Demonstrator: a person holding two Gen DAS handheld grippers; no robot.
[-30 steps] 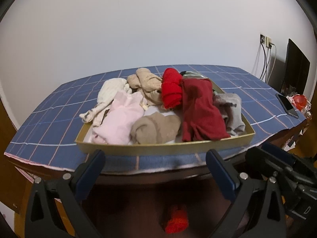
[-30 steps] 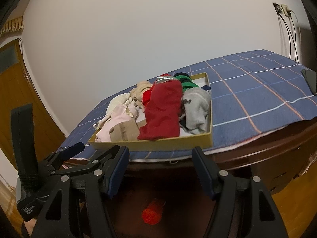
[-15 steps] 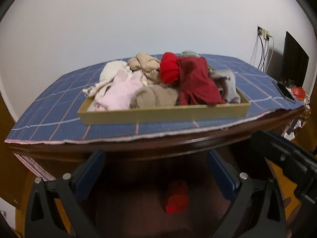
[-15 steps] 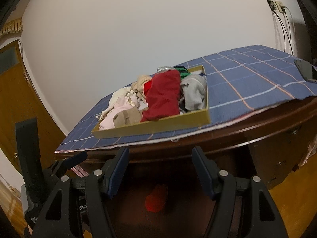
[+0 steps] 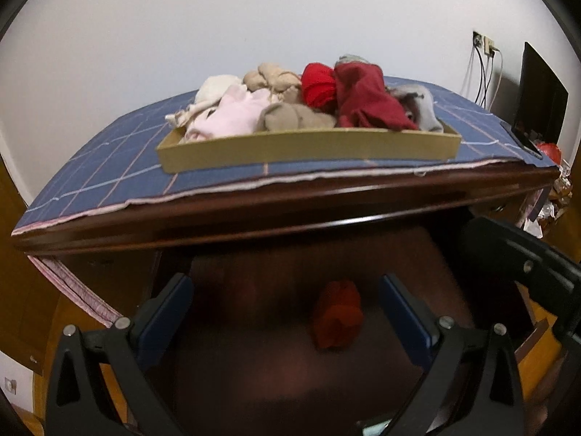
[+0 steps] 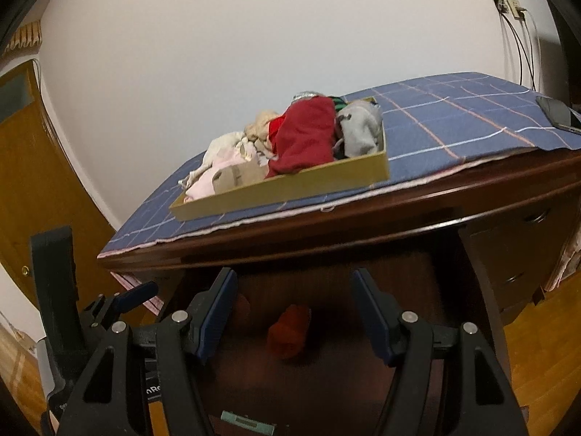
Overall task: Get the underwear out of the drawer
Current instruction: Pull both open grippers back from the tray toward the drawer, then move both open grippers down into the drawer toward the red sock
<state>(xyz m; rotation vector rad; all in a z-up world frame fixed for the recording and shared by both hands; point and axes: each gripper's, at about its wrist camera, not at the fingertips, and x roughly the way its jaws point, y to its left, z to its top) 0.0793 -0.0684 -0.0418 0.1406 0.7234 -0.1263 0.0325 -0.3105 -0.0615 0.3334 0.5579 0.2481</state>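
Note:
A red rolled piece of underwear (image 5: 337, 314) lies alone in the dark open drawer (image 5: 290, 363) below the dresser top; it also shows in the right wrist view (image 6: 288, 330). My left gripper (image 5: 285, 301) is open and empty, hovering above the drawer with the red piece between its fingers in view. My right gripper (image 6: 294, 299) is open and empty, also above the drawer. A yellow cardboard tray (image 5: 308, 147) piled with underwear and socks stands on the dresser top; it also shows in the right wrist view (image 6: 283, 190).
A blue checked cloth (image 5: 109, 178) covers the dark wooden dresser top. A phone (image 6: 555, 112) lies on the cloth at the right. A wooden door (image 6: 32, 167) stands at the left. Cables hang from a wall socket (image 5: 484, 45) at the right. More drawers (image 6: 523, 250) are at the right.
Both grippers have dropped lower, from tray level to below the dresser's edge. The open drawer and the red piece now fill more of the lower view. Both grippers stay open.

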